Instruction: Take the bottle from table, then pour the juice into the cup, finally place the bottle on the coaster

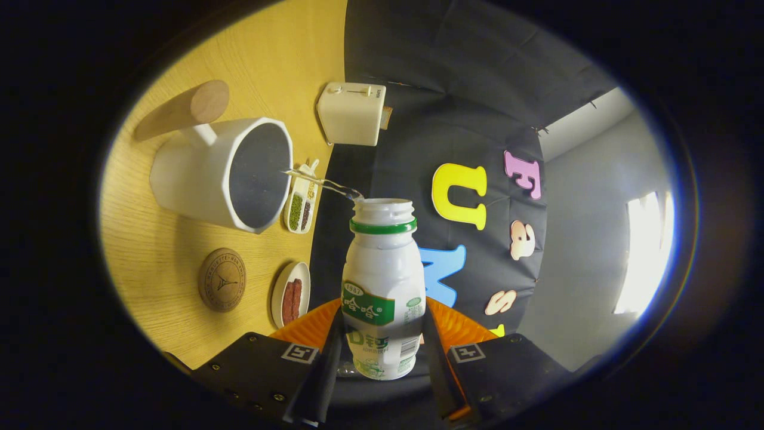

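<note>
The gripper point(382, 358) clamps the tipped bottle point(382, 286) between both fingers; a thin stream arcs into the white cup point(221, 173) mid-table. Judged best: hold the tilt steady, mouth over the rim.

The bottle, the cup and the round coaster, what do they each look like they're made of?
The bottle, gripped between the gripper fingers: likely plastic, white and slightly glossy, with a threaded open neck and a printed label. The cup: probably glazed ceramic, smooth matte white with faceted sides; its handle looks like wood, showing pale grain. The coaster: seemingly wood or cork, brown with an engraved design.
</note>
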Available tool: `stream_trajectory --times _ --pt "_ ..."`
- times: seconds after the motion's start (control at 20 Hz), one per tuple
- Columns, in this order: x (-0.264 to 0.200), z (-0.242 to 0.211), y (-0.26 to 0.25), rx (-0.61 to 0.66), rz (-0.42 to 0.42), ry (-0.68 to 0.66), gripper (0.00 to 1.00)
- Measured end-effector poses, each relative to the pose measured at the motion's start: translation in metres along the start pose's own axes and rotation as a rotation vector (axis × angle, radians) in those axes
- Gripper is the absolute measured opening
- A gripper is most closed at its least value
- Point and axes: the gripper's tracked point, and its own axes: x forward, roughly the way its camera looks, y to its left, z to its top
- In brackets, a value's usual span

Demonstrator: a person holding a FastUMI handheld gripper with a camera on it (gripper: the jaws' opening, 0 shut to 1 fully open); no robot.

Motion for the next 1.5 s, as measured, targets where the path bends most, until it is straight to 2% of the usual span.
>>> stream_trajectory --times 1.5 --pt "0.003 -0.005 -0.011 -0.079 -0.014 0.003 0.66"
